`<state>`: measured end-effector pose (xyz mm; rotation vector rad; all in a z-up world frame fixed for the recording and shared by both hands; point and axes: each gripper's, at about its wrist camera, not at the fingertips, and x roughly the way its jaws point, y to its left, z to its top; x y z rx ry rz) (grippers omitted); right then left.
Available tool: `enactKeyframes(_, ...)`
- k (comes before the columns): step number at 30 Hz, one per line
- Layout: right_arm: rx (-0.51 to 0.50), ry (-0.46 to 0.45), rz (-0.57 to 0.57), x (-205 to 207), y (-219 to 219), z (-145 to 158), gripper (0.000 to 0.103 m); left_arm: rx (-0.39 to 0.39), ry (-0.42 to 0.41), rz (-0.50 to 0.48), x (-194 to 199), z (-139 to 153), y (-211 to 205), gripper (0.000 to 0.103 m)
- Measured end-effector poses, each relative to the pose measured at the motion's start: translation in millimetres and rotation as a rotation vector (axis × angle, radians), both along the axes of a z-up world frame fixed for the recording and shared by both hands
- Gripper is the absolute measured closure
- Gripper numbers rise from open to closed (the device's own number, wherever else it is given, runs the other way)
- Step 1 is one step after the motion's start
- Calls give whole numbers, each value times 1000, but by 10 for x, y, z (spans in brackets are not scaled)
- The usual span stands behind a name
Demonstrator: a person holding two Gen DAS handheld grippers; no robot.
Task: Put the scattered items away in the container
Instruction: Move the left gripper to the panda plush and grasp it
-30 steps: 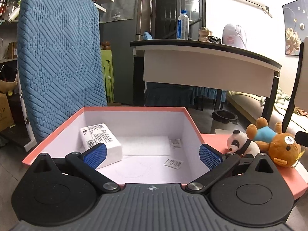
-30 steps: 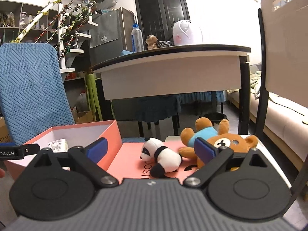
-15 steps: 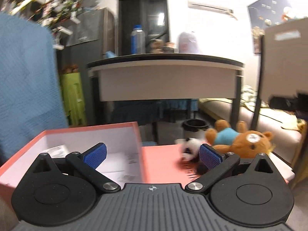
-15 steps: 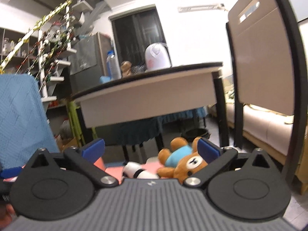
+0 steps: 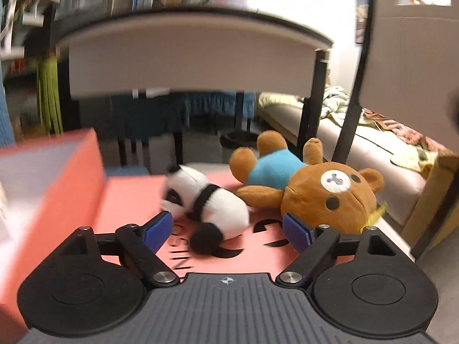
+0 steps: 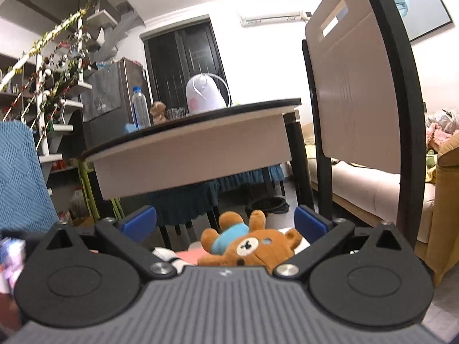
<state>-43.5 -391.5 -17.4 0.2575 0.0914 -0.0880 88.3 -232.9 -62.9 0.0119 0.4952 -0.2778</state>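
Observation:
A black-and-white panda plush point(image 5: 209, 200) lies on a pink lid point(image 5: 129, 197) with black lettering. A brown bear plush in a blue shirt point(image 5: 309, 189) lies on its back to the panda's right. My left gripper point(image 5: 228, 229) is open, low over the lid, with the panda's near end between its blue pads point(image 5: 157, 228). The pink box point(image 5: 51, 177) with white inside stands at the left. My right gripper point(image 6: 225, 223) is open and held higher, behind the bear point(image 6: 252, 246), nothing between its fingers. The panda point(image 6: 167, 255) is mostly hidden there.
A dining table point(image 6: 198, 146) with a bottle and a white kettle stands behind the toys. A chair back point(image 6: 361, 91) rises at the right, a sofa point(image 5: 373, 149) beyond it. A blue padded chair point(image 6: 20, 177) stands at the left.
My left gripper swung right from over the pink box to the panda and dropped close to the lid. My right gripper rose and pulled back, so the toys sank low in its view.

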Motion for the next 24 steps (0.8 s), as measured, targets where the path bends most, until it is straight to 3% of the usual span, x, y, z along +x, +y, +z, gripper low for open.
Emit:
enactKeyframes(9,8,39,21,76,-209,-112,0,34,103,67,535,-250,-201,17)
enactKeyframes(11,8,47,32,91,-218,-128,0,24,142,68,607,-295,-195,25)
enactKeyframes(13,11,56,41,108,-229,-145,0,8,166,83,651,-322,-167,40)
enactKeyframes(18,12,58,48,95,-219,-154,0,-22,144,88,599,-263,-76,46)
enactKeyframes(24,0,27,46,29,-144,-100,0,-50,59,46,293,27,122,46)
